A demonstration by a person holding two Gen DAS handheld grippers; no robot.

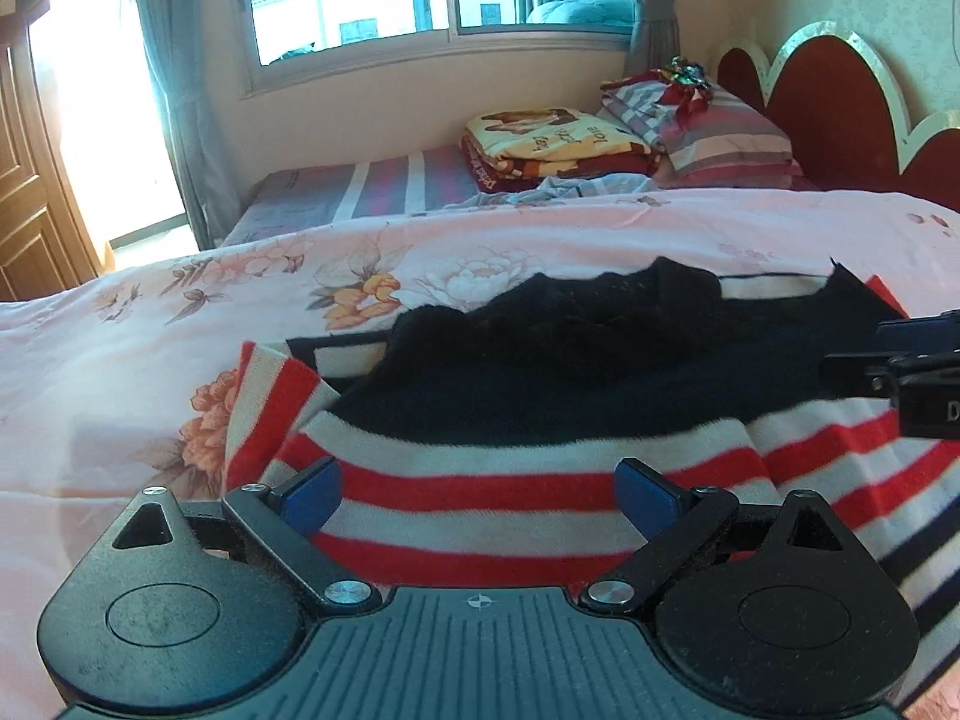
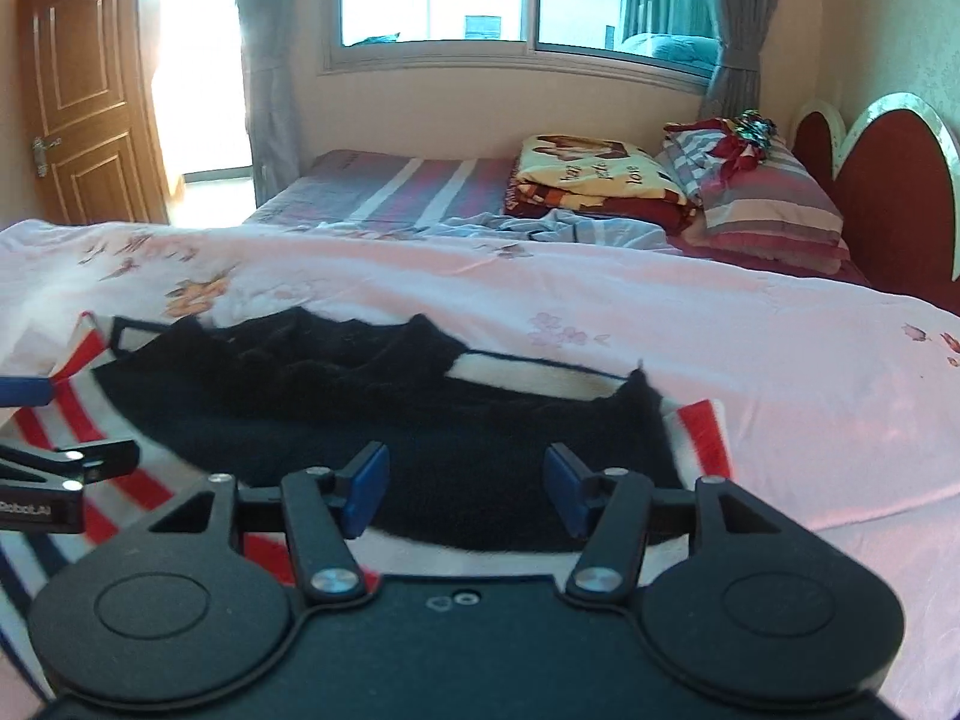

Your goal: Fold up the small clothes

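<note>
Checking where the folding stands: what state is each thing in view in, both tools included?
Left tool: open, over the striped part, gripping nothing.
Right tool: open, over the dark part, gripping nothing.
Striped sweater: lying on the bed, partly folded and rumpled, dark part on top.
Pink floral cover: spread over the bed.
Blanket: folded, by the pillows.
Door: open.
Curtains: drawn aside.

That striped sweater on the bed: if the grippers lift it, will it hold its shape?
Probably not. The striped sweater already lies rumpled on the pink bedspread, so it should droop. Its fuzzy knit likely grips the blue pads rather than slipping.
</note>
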